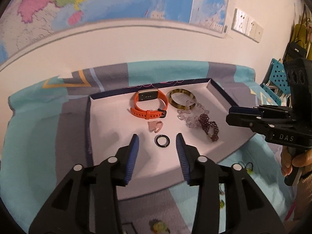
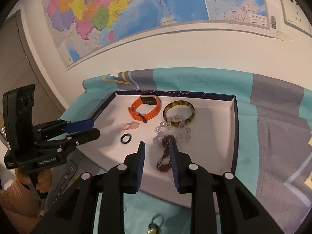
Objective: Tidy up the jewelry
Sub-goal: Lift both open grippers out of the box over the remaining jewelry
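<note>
1. Tray (image 1: 109,128): shallow white box lid with a dark rim, lying on a teal-and-grey cloth (image 1: 35,120). It serves as the collecting ground; all sorted pieces sit inside it.
2. Left gripper (image 1: 157,139): released, jaws spread wide, nothing between them. In its own view the ring lies at 12 o'clock, framed by the two tips, which suggests either a fresh set-down or a lined-up pick.
3. Watch (image 1: 150,105): orange strap, buckled into a loop, face standing at the far wall of the tray. Buckling keeps it compact.
4. Pink piece (image 1: 155,126): small, translucent, at 6 o'clock of the watch, apart from it. Kind uncertain.
5. Ring (image 1: 162,140): black band lying flat, at 6 o'clock of the pink piece, clear of the rest.
6. Bangle (image 1: 181,98): tortoiseshell hoop, flat, at 3 o'clock of the watch.
7. Crystal bracelet (image 1: 188,115): pale beads, one end draped over the bangle's near edge.
8. Garnet bracelet (image 1: 208,125): dark red weave, touching the crystal beads. Bracelets appear grouped to one side, small pieces to the other.
9. Right gripper (image 2: 157,146): released, jaws parted, empty, hovering at the tray's near edge with the garnet bracelet partly behind its right finger.
10. Loose pieces (image 2: 155,226): blurred, on the cloth at 6 o'clock of the tray. Likely unsorted.
</note>
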### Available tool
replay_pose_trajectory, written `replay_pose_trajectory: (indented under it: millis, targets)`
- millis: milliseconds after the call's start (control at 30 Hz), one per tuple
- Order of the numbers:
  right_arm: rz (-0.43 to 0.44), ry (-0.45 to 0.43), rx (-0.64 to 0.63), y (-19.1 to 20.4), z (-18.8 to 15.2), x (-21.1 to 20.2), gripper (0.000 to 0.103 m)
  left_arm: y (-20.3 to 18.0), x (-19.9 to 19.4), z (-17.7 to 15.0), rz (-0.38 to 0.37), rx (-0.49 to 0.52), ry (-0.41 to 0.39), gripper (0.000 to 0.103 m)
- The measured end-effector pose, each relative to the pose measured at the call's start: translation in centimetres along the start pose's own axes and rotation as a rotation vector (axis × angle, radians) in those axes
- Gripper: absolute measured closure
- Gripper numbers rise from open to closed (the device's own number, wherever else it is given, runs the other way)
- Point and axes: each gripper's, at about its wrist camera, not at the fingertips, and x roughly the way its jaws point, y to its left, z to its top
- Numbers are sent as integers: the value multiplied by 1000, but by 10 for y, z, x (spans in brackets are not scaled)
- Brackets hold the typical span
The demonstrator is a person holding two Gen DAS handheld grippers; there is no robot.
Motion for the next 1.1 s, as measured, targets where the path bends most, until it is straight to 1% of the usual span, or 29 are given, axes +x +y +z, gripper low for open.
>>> replay_pose_trajectory:
  millis: [33, 67, 167, 300, 367, 467, 567, 667, 833, 967, 1100]
  targets:
    - [4, -5, 1, 1, -3, -4, 72, 0, -6, -3, 3, 1, -7, 62]
    - [9, -8, 0, 3, -6, -9, 71, 0, -10, -6, 0, 2, -10, 60]
    - [10, -12, -5, 8, -18, -20, 68, 2, -24, -16, 11, 8, -19, 59]
    - [6, -14, 4, 7, -37, -36, 62, 5, -39, -31, 1, 3, -28, 55]
    - [-14, -10, 10, 6, -48, -42, 61, 7, -46, -40, 10, 1, -25, 54]
    - [-29, 9, 29, 2, -62, -46, 60, 9, -48, -52, 3, -8, -7, 53]
    - [-46, 36, 30, 3, -75, -44, 60, 7, -48, -61, 13, 3, 5, 53]
    - [-49, 57, 35, 4, -86, -41, 60, 3, -49, -70, 6, 11, 13, 53]
    - [-58, 81, 45, 6, -96, -34, 60, 0, -51, -79, 2, 11, 23, 53]
    - [-58, 82, 53, 8, -100, -34, 60, 0, -53, -90, 3, 11, 34, 51]
    - [-58, 86, 59, 8, -103, -34, 60, 0, -51, -98, 0, 11, 49, 51]
